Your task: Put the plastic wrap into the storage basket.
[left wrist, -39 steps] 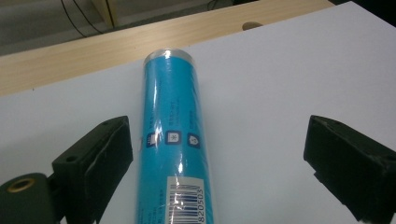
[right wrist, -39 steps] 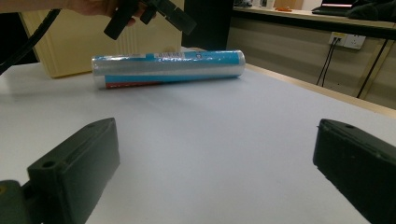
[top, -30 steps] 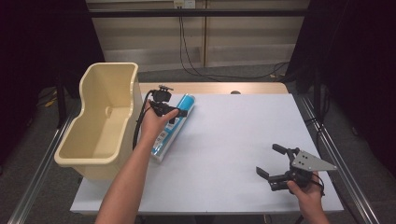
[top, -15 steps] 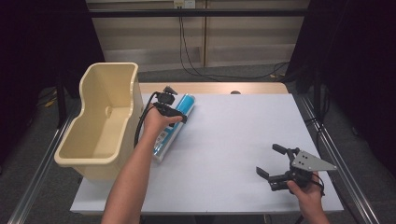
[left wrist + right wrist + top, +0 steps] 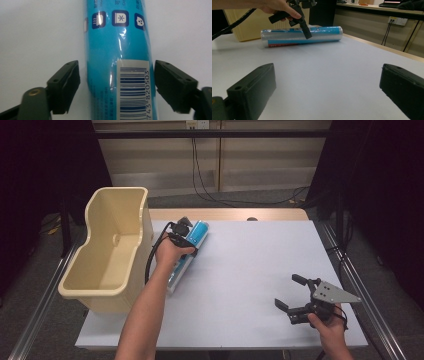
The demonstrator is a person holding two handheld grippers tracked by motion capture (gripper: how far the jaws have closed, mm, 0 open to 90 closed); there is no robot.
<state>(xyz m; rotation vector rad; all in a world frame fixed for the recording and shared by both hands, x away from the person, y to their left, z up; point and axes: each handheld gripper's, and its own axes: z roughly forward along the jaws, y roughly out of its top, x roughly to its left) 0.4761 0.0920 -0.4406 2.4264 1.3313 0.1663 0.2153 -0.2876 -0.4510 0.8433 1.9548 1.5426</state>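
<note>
One blue roll (image 5: pixel 186 251) in glossy film is lying flat on the white surface (image 5: pixel 250 270), at about ten o'clock from the middle, just beside the cream tub (image 5: pixel 107 255). I am lowering my left claw (image 5: pixel 116 83) over it, jaws spread wide on either side of the barcode end, not yet touching. It is looking light and stiff, but the wrap is looking slippery, so I am judging a square pinch across the round body best. My right claw (image 5: pixel 296 296) is resting open at five o'clock.
</note>
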